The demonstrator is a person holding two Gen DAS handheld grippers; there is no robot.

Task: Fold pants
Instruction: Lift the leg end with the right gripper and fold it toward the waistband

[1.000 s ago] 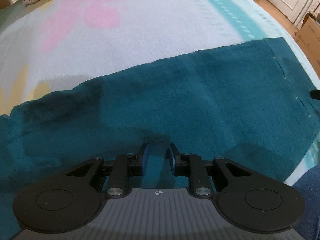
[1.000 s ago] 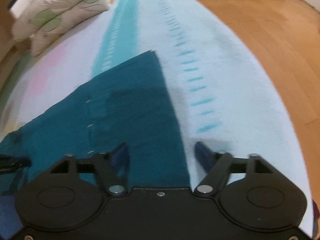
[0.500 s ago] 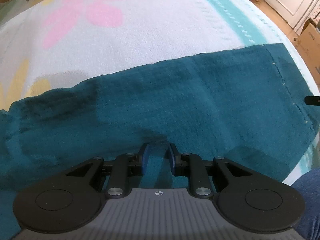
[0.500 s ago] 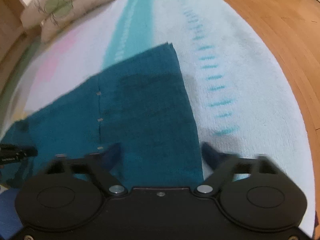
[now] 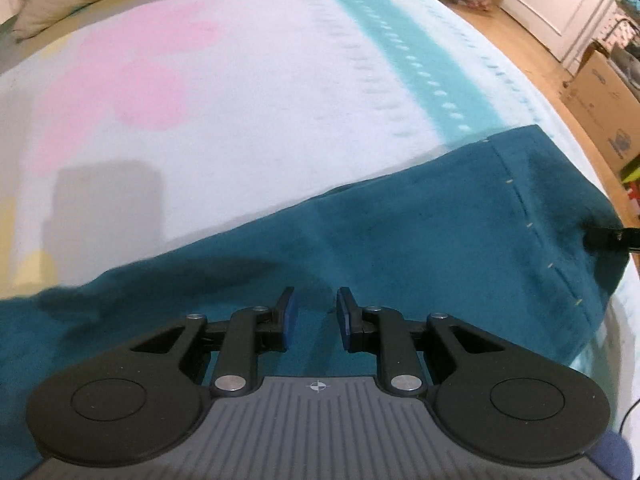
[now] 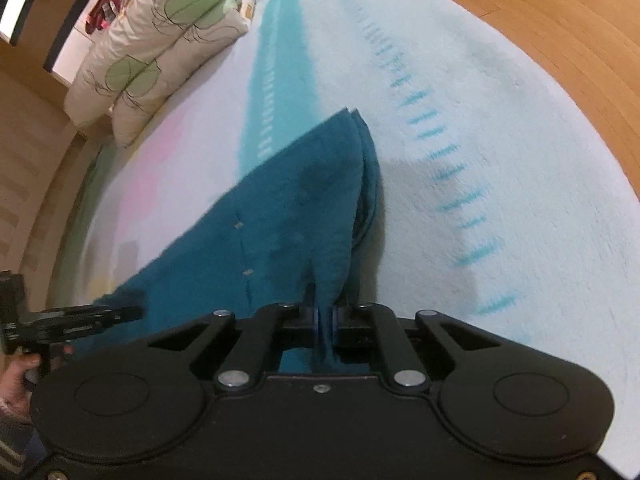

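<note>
Teal pants lie stretched across a pale blanket on a bed. My left gripper stands near the pants' close edge, its blue pads narrowly apart with a raised ridge of teal cloth pinched between them. In the right wrist view the pants run away from me, and my right gripper is shut on the hem end, which rises into the pads as a thin fold. The right gripper's tip shows at the hem in the left wrist view. The left gripper shows at the cloth's left edge.
Pillows lie at the head of the bed. Wooden floor runs beyond the blanket's right edge. A cardboard box and a white door stand past the bed. A hand holds the left gripper's handle.
My right gripper has closed from wide open onto the hem edge, lifting it into a fold. The left gripper has risen slightly with cloth in it, so more blanket shows.
</note>
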